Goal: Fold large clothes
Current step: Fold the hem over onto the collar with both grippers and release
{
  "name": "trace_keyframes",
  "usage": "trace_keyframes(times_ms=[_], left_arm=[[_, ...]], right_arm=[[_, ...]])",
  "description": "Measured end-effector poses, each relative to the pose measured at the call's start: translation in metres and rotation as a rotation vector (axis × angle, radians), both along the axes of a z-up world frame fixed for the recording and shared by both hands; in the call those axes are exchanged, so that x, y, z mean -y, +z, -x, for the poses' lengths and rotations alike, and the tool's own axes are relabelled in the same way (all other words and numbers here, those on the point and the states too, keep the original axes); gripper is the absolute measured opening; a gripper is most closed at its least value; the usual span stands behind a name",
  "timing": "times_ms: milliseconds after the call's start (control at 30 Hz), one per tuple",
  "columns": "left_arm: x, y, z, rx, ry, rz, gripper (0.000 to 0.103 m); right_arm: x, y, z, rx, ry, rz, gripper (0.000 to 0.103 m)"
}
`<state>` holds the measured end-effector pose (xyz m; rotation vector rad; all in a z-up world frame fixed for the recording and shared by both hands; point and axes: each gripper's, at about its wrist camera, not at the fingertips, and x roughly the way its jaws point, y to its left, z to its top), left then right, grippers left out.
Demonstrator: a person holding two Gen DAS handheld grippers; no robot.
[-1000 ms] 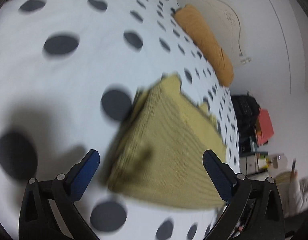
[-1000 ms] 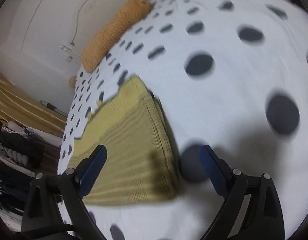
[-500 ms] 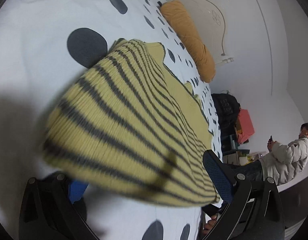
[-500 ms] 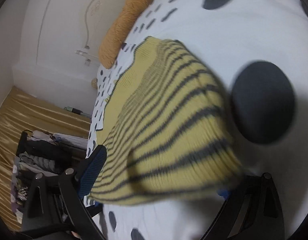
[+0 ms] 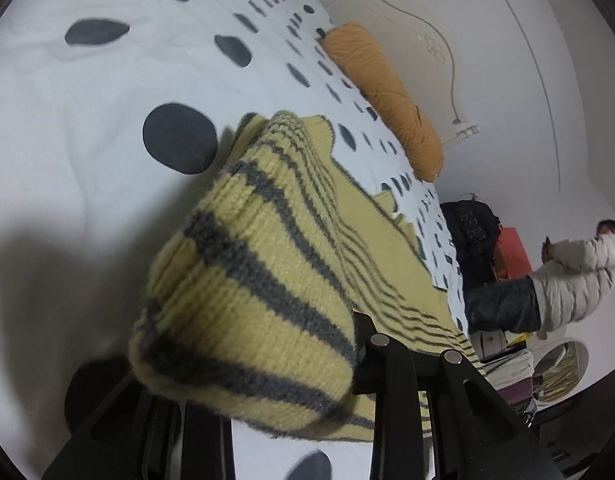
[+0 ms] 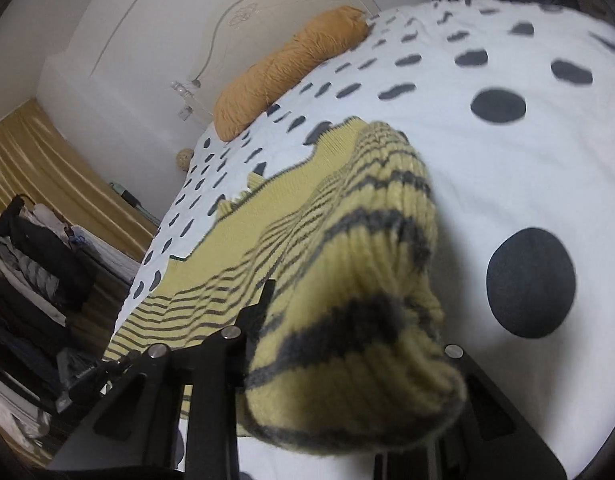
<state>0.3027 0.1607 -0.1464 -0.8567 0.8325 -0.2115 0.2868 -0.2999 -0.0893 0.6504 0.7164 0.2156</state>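
Both grippers now closing on ribbed yellow grey-striped knit sweater [image 5: 267, 280], fingers gripping bunched hem, dotted bedspread [image 5: 87, 100] beneath

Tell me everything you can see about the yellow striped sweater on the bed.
The sweater is a thick ribbed knit, pale yellow with dark grey stripes; part of it is plain yellow. It lies folded on the white bedspread with dark dots, below the orange pillow. Its near corners are bunched and raised: the left tongs are closing on one corner and the right tongs on the other, with knit between the jaws of both.
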Motion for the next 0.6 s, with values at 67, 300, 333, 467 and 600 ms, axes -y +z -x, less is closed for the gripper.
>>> trace_keyframes(times_ms=[67, 300, 333, 467, 600], left_arm=[[-0.002, 0.015, 0.022, 0.014, -0.009, -0.011, 0.029], [-0.021, 0.003, 0.169, -0.075, -0.037, 0.056, 0.030], [-0.021, -0.005, 0.186, -0.094, -0.041, 0.054, 0.030], [-0.036, -0.056, 0.226, -0.134, 0.003, 0.171, 0.035], [-0.030, -0.049, 0.236, -0.084, 0.007, 0.082, 0.037]], right_arm=[[-0.001, 0.013, 0.019, -0.001, 0.008, -0.002, 0.028], [0.017, 0.012, 0.136, -0.102, 0.065, -0.046, 0.029], [0.019, 0.006, 0.150, -0.122, 0.064, -0.052, 0.029], [0.024, -0.037, 0.190, -0.219, 0.027, -0.031, 0.035], [0.045, -0.064, 0.202, -0.219, -0.044, -0.211, 0.046]])
